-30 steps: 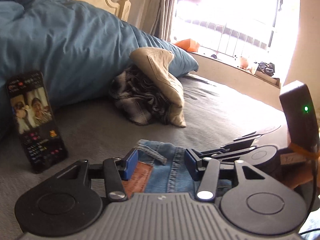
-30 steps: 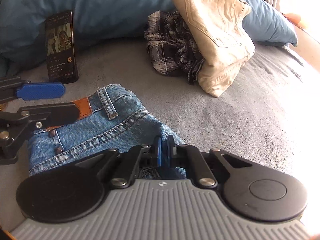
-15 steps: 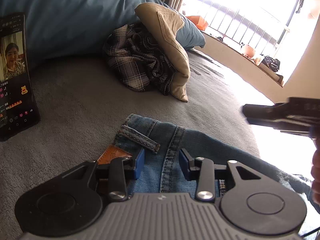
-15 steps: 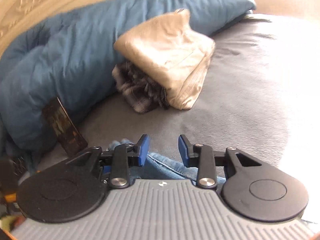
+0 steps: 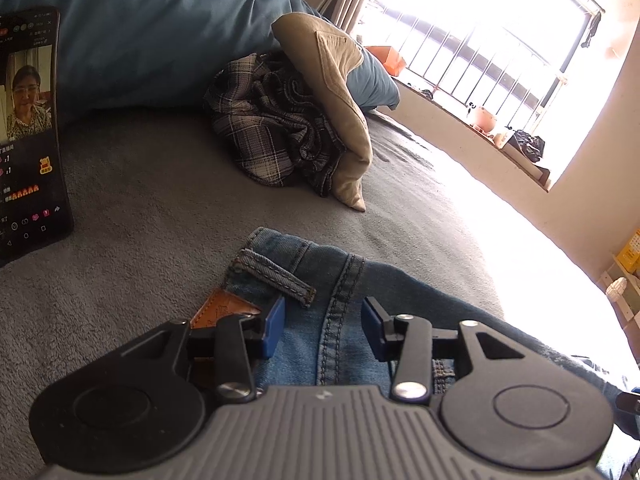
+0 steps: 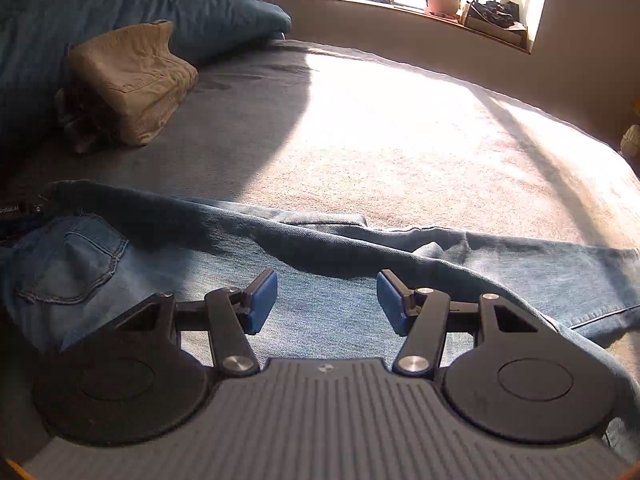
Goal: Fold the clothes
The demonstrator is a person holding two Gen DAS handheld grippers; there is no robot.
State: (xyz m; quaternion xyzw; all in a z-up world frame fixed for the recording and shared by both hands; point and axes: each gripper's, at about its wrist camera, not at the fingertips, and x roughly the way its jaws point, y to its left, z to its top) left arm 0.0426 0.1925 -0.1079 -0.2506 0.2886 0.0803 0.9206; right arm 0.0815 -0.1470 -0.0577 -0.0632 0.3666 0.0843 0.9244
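Note:
Blue jeans [image 5: 344, 276] lie on the grey bed. In the left wrist view the waistband with a belt loop and brown leather patch [image 5: 222, 308] sits just ahead of my left gripper [image 5: 323, 328], which is open with the waistband seam between its blue pads. In the right wrist view the jeans [image 6: 320, 248] stretch across, back pocket at the left, legs running right. My right gripper [image 6: 326, 302] is open just above the thigh area, holding nothing.
A beige folded garment [image 5: 332, 92] [image 6: 132, 76] rests on a crumpled plaid shirt [image 5: 272, 128] against the blue duvet [image 5: 152, 20]. A phone [image 5: 28, 132] leans on the duvet at left. A sunlit window sill [image 6: 420, 4] lies beyond the bed [image 6: 400, 128].
My right gripper opened, let go of the jeans and swung right, over the thigh. My left gripper moved forward over the waistband and stays open.

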